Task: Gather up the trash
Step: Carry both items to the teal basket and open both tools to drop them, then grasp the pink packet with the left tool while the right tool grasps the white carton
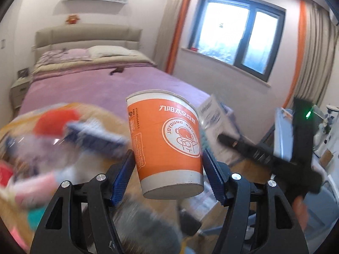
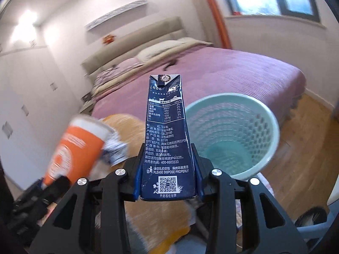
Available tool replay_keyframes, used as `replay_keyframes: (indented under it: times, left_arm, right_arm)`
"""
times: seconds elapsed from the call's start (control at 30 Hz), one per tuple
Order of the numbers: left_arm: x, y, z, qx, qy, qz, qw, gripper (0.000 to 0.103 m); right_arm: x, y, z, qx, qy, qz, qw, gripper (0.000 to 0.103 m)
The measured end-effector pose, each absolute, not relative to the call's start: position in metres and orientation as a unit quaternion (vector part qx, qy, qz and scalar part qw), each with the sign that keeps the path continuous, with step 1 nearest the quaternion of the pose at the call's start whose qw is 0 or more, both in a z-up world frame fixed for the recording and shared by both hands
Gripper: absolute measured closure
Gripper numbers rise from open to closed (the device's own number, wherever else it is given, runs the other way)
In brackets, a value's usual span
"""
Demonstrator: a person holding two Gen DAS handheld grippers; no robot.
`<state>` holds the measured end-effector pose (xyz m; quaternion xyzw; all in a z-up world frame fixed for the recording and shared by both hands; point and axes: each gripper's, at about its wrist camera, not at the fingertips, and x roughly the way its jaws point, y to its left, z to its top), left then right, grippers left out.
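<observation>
Trash run | left tool (image 1: 168,169) gripping orange paper cup (image 1: 165,141) upright, avoiding spills | right tool (image 2: 167,175) clamping navy milk carton (image 2: 166,135), nearing mint mesh wastebasket (image 2: 273,127) below for dropping.

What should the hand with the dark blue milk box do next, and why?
Probably carry the milk carton a little to the right, over the open green basket, before letting go. The right gripper has its jaws shut on the carton, and the basket sits just beside it, lower down, with nothing visible inside.
</observation>
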<state>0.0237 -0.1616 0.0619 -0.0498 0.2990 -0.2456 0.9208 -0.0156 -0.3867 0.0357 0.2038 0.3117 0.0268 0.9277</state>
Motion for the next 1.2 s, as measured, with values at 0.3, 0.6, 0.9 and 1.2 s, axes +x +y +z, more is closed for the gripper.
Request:
replay_keyframes:
  times: [0.3, 0.6, 0.9, 1.2]
  left_arm:
    - [0.112, -0.249, 0.017, -0.049, 0.368, -0.283, 0.884, 0.04]
    - [0.145, -0.271, -0.046, -0.082, 0.444, -0.3, 0.841, 0.039]
    - [0.126, -0.26, -0.023, -0.079, 0.415, -0.308, 0.853, 0.033]
    - [0.066, -0.213, 0.019, -0.089, 0.351, -0.296, 0.884, 0.033]
  right_arm:
    - [0.043, -0.436, -0.018, 0.233, 0.363, -0.047, 0.901, 0.068]
    - [0.059, -0.454, -0.056, 0.242, 0.39, -0.076, 0.885, 0.067]
    - [0.042, -0.462, -0.045, 0.256, 0.371, -0.071, 0.89, 0.06]
    - [0.016, -0.415, -0.003, 0.229, 0.342, -0.014, 0.911, 0.06]
